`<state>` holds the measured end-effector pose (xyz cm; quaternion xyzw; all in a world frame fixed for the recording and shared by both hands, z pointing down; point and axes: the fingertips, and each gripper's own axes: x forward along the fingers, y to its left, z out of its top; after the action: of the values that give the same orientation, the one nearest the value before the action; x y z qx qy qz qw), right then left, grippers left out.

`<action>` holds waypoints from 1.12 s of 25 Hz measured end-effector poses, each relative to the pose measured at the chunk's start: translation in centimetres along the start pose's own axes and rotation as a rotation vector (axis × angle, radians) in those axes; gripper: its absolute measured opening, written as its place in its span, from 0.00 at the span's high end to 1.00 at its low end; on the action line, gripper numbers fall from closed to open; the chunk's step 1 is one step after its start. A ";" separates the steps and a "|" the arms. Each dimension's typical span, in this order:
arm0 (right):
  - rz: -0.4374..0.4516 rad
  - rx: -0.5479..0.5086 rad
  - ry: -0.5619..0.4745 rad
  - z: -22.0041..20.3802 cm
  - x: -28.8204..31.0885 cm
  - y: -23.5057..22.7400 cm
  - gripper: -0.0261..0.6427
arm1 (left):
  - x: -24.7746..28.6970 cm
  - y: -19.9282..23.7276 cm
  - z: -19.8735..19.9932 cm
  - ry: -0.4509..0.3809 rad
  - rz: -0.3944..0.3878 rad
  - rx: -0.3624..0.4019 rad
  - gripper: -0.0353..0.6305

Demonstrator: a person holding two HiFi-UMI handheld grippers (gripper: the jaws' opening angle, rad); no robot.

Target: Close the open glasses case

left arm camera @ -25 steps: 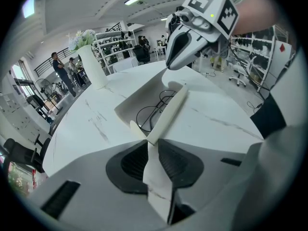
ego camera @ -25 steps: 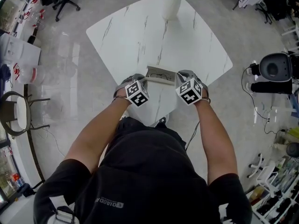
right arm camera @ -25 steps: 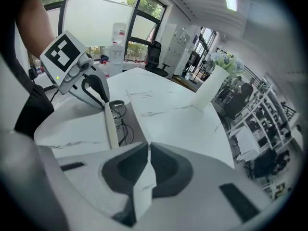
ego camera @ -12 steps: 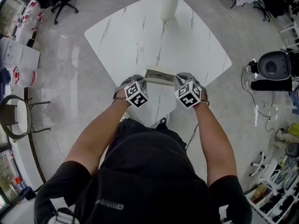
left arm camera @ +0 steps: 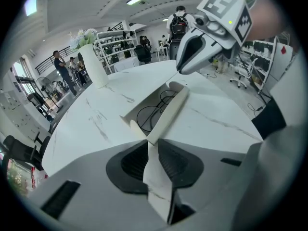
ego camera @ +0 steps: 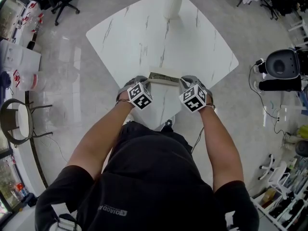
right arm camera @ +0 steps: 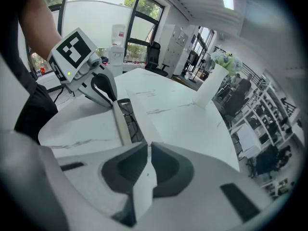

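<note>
Left side: left claw (ego camera: 146, 83) is clamped tight on one end of the lid of the white glasses case (ego camera: 164, 78). In the left gripper view the pads of this claw (left arm camera: 153, 152) meet on the thin white flap with no gap.

Centre: the case sits near the corner of the white marbled tabletop (ego camera: 144, 37) closest to the person, between the two claws. The lid (left arm camera: 169, 110) stands raised and edge-on, not yet down. The tray beside it holds dark-rimmed glasses (left arm camera: 150, 113). A white vase (ego camera: 173, 4) with flowers stands well apart at the far corner.

Right side: right claw (ego camera: 183, 82) is also shut on the lid, at its other end. In its own view the claw (right arm camera: 147, 150) pinches the same white flap.

Risks, as we judge them:
- Both claws hold only the thin lid and nothing holds the tray. Pushing the lid over could slide the whole case across the smooth top, possibly towards the near edge.
- Uneven lowering by the two hands could twist the lid or pull it out of one pinch.
- If a glasses arm sits high, the lid may catch on it and not seat.

Writing: the marker cubes (ego camera: 139, 96) carry black-and-white square patterns, no words. There is light print on the dark shirt (ego camera: 113, 210), too small for us to read reliably. We see no brand on the case.
</note>
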<state>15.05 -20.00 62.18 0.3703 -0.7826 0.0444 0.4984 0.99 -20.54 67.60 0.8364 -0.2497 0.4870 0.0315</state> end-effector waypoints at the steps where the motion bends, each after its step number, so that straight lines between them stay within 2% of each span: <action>1: 0.000 -0.001 0.000 0.0 0.0 0.0 0.93 | 0.0 0.0 0.1 -0.001 -0.001 -0.001 0.84; 28: 0.036 -0.014 0.030 -2.2 0.6 3.4 0.92 | -0.3 0.0 0.1 0.003 0.006 -0.012 0.84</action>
<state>14.43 -16.86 64.77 0.3520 -0.7819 0.0533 0.5118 0.90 -20.47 67.26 0.8346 -0.2550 0.4870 0.0353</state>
